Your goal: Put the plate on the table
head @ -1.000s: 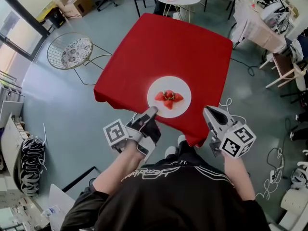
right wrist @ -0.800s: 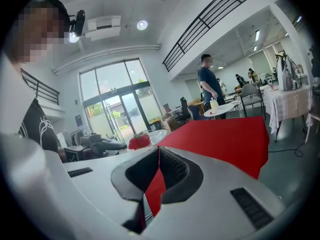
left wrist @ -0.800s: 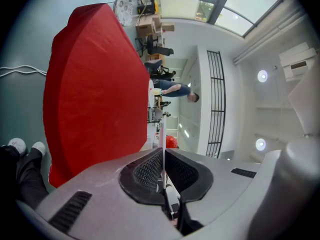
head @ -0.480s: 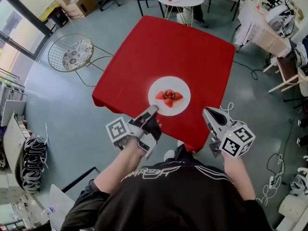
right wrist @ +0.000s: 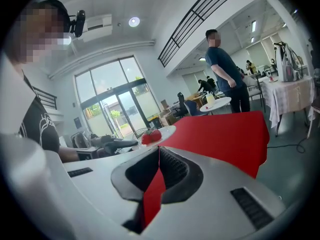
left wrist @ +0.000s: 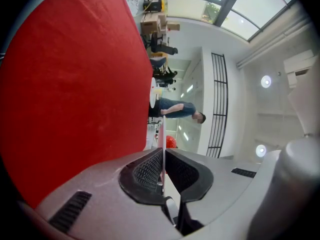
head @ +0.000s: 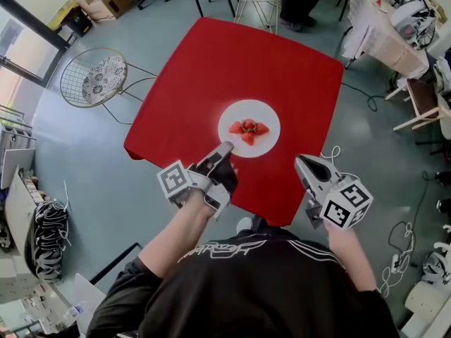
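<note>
Head view: plate (head: pixel 249 110) with strawberries (head: pixel 248 128) at the red table's (head: pixel 246 55) middle, toward its near edge. My left gripper (head: pixel 225 147) is at the plate's near-left rim, my right gripper (head: pixel 301 162) by the table's near-right edge. Left gripper view: jaws clamped on the plate's thin rim. Right gripper view: jaws pressed together, nothing between.

Head view looks steeply down; gripper views skim close along the same red table (head: pixel 211 69)
</note>
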`<move>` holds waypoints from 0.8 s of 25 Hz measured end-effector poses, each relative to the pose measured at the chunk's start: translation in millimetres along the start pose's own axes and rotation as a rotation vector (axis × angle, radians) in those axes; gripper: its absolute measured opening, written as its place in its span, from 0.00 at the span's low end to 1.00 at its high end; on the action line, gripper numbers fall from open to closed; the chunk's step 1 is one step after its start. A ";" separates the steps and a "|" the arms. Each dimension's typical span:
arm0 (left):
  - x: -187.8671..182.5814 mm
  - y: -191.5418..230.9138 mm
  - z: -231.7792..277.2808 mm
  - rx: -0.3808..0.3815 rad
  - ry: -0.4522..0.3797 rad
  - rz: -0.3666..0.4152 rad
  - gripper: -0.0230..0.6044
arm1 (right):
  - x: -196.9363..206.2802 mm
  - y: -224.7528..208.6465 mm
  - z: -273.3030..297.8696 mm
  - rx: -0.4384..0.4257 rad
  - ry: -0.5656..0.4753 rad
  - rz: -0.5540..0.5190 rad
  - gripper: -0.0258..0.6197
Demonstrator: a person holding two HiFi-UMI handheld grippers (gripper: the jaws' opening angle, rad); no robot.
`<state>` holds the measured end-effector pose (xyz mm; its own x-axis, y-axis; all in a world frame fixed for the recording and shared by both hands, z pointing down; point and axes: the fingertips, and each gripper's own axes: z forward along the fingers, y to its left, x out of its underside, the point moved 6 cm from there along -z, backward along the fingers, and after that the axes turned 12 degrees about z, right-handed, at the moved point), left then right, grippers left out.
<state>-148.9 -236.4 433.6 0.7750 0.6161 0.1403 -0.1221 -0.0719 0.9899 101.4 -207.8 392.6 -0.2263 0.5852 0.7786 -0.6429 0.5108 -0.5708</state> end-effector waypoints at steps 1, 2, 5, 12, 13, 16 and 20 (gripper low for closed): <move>-3.1 6.6 4.0 -0.004 -0.004 0.005 0.07 | -0.7 -2.3 2.7 -0.002 0.003 0.004 0.05; -6.1 14.3 7.7 -0.012 -0.008 0.009 0.07 | -1.5 -5.0 5.4 -0.004 0.006 0.005 0.05; -13.8 40.1 22.1 -0.046 -0.017 0.015 0.07 | -6.1 -18.2 12.7 -0.009 0.018 0.014 0.05; -25.5 84.8 45.7 -0.070 -0.044 -0.012 0.07 | -13.8 -47.3 29.5 -0.003 0.050 0.046 0.05; -27.2 89.0 46.9 -0.074 -0.047 -0.016 0.07 | -13.4 -49.9 31.9 -0.001 0.056 0.050 0.05; -31.5 99.0 50.9 -0.091 -0.058 -0.024 0.07 | -11.5 -58.8 37.5 0.002 0.069 0.064 0.05; -35.3 108.0 57.0 -0.106 -0.068 -0.026 0.07 | -9.2 -67.1 42.8 0.002 0.081 0.078 0.05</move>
<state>-154.1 -310.6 536.7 0.8187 0.5617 0.1192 -0.1635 0.0289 0.9861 115.3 -274.4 434.9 -0.2158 0.6722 0.7082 -0.6272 0.4604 -0.6282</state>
